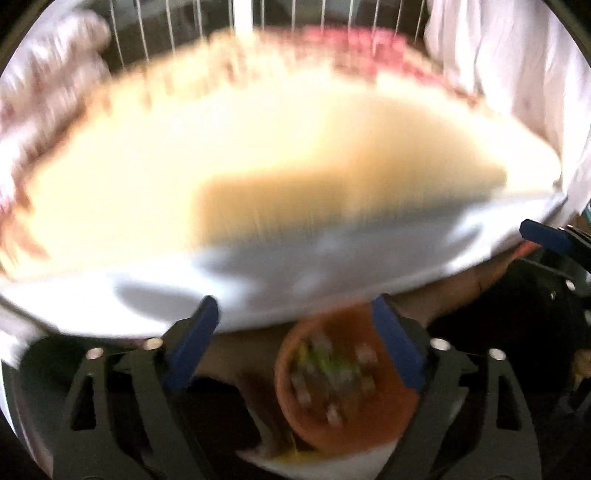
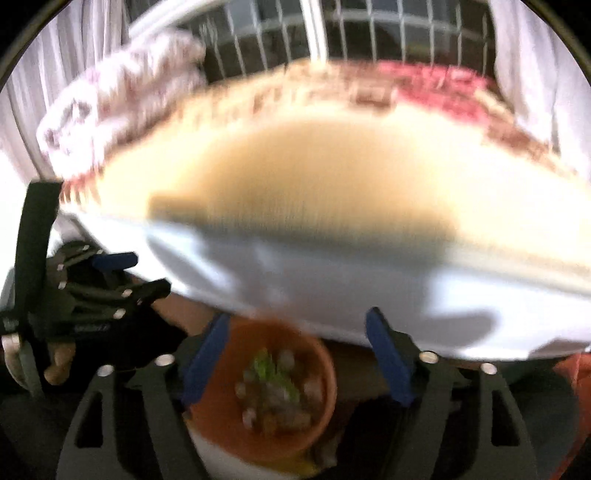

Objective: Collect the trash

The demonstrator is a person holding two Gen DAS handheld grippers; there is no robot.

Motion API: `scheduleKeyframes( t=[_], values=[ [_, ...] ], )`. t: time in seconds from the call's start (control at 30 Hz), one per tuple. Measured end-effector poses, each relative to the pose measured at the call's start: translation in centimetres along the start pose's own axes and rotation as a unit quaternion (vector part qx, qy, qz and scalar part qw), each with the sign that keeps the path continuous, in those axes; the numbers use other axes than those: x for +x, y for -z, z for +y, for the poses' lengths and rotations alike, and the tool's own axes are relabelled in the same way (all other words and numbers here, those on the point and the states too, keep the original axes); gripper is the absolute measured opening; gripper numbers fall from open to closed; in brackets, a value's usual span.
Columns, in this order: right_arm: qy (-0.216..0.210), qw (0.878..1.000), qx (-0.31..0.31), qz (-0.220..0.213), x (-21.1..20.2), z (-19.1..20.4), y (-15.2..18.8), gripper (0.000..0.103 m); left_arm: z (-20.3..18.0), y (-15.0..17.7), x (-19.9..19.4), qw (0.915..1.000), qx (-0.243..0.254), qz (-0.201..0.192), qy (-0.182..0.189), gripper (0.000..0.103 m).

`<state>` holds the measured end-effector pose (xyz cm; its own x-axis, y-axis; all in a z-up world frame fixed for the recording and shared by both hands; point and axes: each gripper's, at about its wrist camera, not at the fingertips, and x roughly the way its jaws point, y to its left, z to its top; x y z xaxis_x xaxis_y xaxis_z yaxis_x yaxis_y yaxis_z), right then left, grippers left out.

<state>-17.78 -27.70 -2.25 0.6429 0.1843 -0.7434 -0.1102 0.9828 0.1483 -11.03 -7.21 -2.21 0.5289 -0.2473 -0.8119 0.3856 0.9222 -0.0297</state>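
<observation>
Our fingers stand spread on both sides, and nothing sits between either pair. On the left gripper (image 1: 295,339) the blue-padded fingers (image 1: 194,341) frame a round terracotta pot (image 1: 343,384) holding small green shoots and pale pebbles; the pads do not touch it. On the right gripper (image 2: 297,356) the blue fingers (image 2: 389,360) likewise stand apart above the same terracotta pot (image 2: 266,391), which sits on a white saucer (image 2: 225,461) below us.

Both views are heavily blurred. Beyond the pot lies a wide white surface (image 1: 184,295) that turns cream-yellow further off, edged at the far side with a red and brown patterned border (image 1: 373,48). Whether it is a counter or a cloth-covered bed we cannot tell. A crumpled white and pink patterned cloth (image 2: 122,96) lies at its far left corner. Behind it stand white window bars (image 2: 362,33) and white curtains (image 1: 509,66).

In the right wrist view the left gripper shows at the left edge. We cannot make out any piece of trash in this blur.
</observation>
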Motion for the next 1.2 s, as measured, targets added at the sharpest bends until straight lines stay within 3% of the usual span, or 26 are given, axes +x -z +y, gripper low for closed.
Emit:
scheduleKeyframes(
  t=[0.07, 0.13, 0.2, 0.27, 0.37, 0.43, 0.53, 0.7, 0.87, 1.2],
  values=[
    [0.018, 0.999, -0.001, -0.036, -0.2, -0.8, -2.9, 0.08, 0.3, -2.8, -1.5, 0.9979, 0.007, -0.06, -0.025, 0.091],
    [0.037, 0.996, -0.001, -0.085, 0.0, -1.1, -5.8, 0.091, 0.6, -5.3, -1.7, 0.9947, 0.013, -0.092, -0.044, 0.092],
    [0.061, 0.989, 0.0, -0.134, 0.4, -1.6, -8.6, 0.098, 1.0, -7.8, -1.1, 0.9915, 0.013, -0.114, -0.063, 0.092],
    [0.088, 0.98, -0.001, -0.179, 0.9, -2.2, -11.5, 0.098, 1.4, -10.2, -0.2, 0.9887, 0.01, -0.13, -0.075, 0.092],
    [0.122, 0.969, -0.01, -0.213, 2.8, -2.8, -15.0, 0.098, 2.3, -13.4, 2.0, 0.9851, 0.004, -0.145, -0.092, 0.093],
    [0.135, 0.968, -0.011, -0.211, 5.0, -2.9, -17.5, 0.098, 2.7, -15.3, 3.6, 0.9839, -0.003, -0.143, -0.108, 0.093],
    [0.145, 0.97, -0.001, -0.197, 7.2, -3.2, -19.0, 0.098, 3.6, -17.1, 5.7, 0.9851, -0.011, -0.14, -0.1, 0.093],
    [0.123, 0.976, 0.018, -0.181, 9.8, -2.8, -18.5, 0.098, 4.9, -17.7, 8.4, 0.9878, -0.043, -0.123, -0.086, 0.093],
    [0.133, 0.979, 0.014, -0.151, 11.7, -2.6, -18.0, 0.098, 5.4, -17.8, 9.7, 0.9888, -0.064, -0.111, -0.076, 0.093],
    [0.125, 0.982, 0.043, -0.137, 12.3, -3.6, -17.5, 0.098, 4.6, -17.8, 10.4, 0.9883, -0.041, -0.11, -0.098, 0.093]
  ],
)
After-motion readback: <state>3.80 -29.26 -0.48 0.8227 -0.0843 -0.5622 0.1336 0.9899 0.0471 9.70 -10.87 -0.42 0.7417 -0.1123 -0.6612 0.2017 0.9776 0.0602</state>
